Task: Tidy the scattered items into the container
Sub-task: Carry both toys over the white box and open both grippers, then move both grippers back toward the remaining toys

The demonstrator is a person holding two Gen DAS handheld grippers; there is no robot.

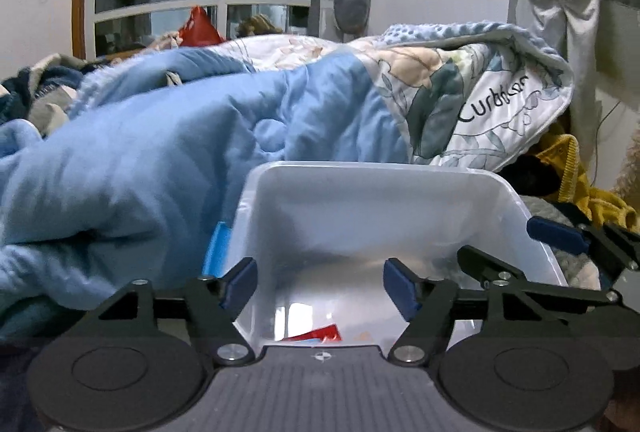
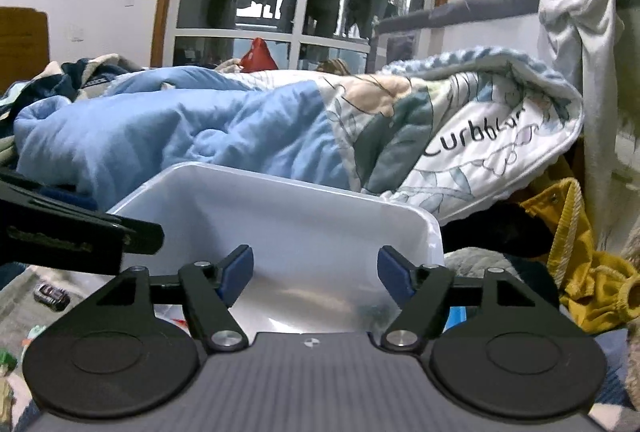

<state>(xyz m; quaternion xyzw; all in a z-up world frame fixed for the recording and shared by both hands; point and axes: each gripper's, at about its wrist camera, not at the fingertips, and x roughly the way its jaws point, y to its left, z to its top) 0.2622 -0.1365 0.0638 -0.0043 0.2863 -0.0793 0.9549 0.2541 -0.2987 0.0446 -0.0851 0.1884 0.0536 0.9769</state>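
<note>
A translucent white plastic container stands on the bed in front of both grippers; it also shows in the right wrist view. A red packet lies on its floor. My left gripper is open and empty, held over the container's near edge. My right gripper is open and empty, also over the near edge. The right gripper shows at the right of the left wrist view. The left gripper's arm shows at the left of the right wrist view. A small dark item lies on the bed left of the container.
A crumpled blue quilt with a floral side piles behind the container. A yellow garment lies to the right. A grey crib rail with a white cloth stands behind. Small items lie at the far left.
</note>
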